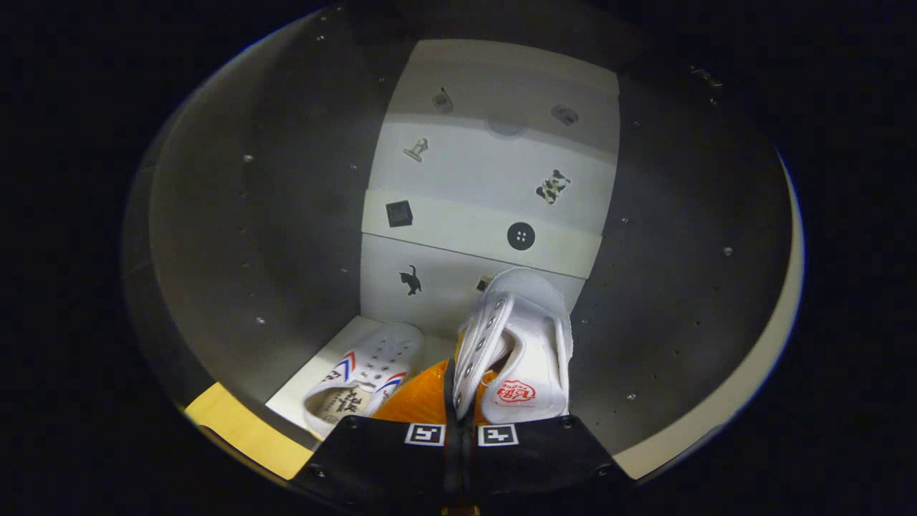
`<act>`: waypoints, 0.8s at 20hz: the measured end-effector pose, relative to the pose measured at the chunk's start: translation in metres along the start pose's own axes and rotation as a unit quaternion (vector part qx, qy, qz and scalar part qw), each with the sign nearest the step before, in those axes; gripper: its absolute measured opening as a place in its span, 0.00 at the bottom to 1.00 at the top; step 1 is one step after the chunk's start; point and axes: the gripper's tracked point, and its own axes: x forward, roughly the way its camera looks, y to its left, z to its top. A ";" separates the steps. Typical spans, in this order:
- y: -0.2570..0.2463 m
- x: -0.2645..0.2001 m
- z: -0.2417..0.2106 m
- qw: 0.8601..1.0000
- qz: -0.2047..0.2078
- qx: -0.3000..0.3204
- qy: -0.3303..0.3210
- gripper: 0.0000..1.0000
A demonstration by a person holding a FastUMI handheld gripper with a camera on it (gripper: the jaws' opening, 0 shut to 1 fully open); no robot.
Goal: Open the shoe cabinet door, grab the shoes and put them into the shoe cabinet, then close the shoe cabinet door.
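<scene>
Shoe in my grip: white shoe [517, 344], pinched by its laced edge, toe pointing into the cabinet.
Gripper [461, 423]: I see the fingers nearly together, both pressing that edge.
Second shoe [365, 376]: lying on the cabinet floor [315, 373], just beside the fingers.
Cabinet [272, 236]: dark side walls, pale stickered back panel [487, 193] beyond.

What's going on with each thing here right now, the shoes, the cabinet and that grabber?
Gripper: fingers closed together, pinching the held shoe's side wall.
Held shoe: gripped, tipped on its side, inside the cabinet.
Second shoe: lying on the cabinet floor, left of the fingers, untouched.
Shoe cabinet: open, gripper reaching inside.
</scene>
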 end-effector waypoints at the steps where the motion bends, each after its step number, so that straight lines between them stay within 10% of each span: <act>1: -0.003 0.016 -0.003 1.000 0.002 0.004 0.009 0.02; 9: -0.007 0.083 -0.037 0.997 0.011 0.010 0.069 0.04; 16: -0.004 0.073 -0.058 0.995 0.015 0.018 0.096 0.36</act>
